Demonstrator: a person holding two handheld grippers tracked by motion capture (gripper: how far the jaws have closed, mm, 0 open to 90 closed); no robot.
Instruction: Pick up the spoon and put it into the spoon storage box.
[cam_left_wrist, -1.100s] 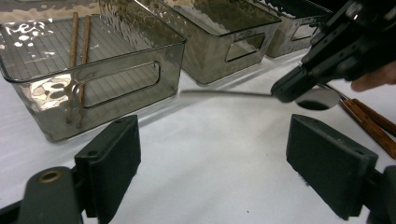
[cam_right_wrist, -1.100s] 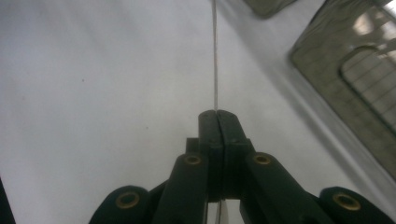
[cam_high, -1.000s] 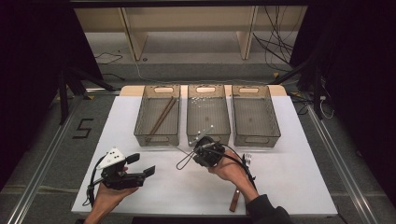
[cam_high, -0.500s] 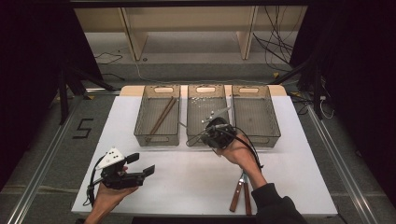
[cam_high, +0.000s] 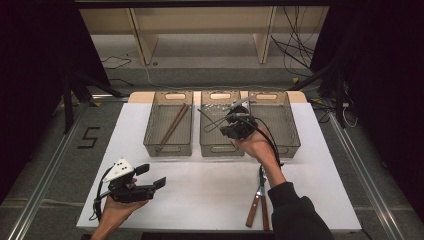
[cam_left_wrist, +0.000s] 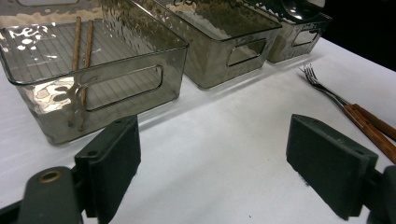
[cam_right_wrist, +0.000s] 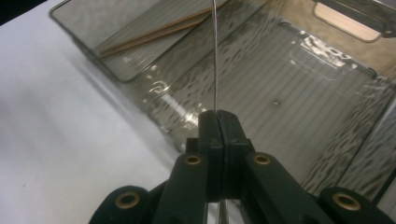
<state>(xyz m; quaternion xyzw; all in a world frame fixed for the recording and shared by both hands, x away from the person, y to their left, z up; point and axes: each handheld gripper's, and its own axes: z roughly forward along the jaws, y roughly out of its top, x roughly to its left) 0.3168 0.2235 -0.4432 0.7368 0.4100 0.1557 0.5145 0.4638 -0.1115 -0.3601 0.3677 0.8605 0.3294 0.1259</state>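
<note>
Nearest, well to the near left of the middle bin (cam_high: 220, 149), the left gripper (cam_high: 151, 176) rests low over the white table (cam_high: 200, 200) with its jaws spread wide and nothing between them. It has no part in this step and is best kept parked there. Two wooden-handled forks (cam_high: 260, 200) lie on the table near and right of the bin, waiting their turn.

Over the bin's right half, the right gripper (cam_high: 237, 120) has its jaws pressed together on a thin metal utensil (cam_right_wrist: 215, 56), pinched edge-on. The free end reaches toward the bin's far right corner. To place it well, I judge the hand should bring that free end inside the walls and lower it along the bin's length. The jaws should part only once the piece is close to the ribbed floor, so it neither clatters nor catches the rim shared with the right bin (cam_high: 290, 135). Left of the middle bin, the chopsticks (cam_high: 174, 124) already lie in their own bin.
</note>
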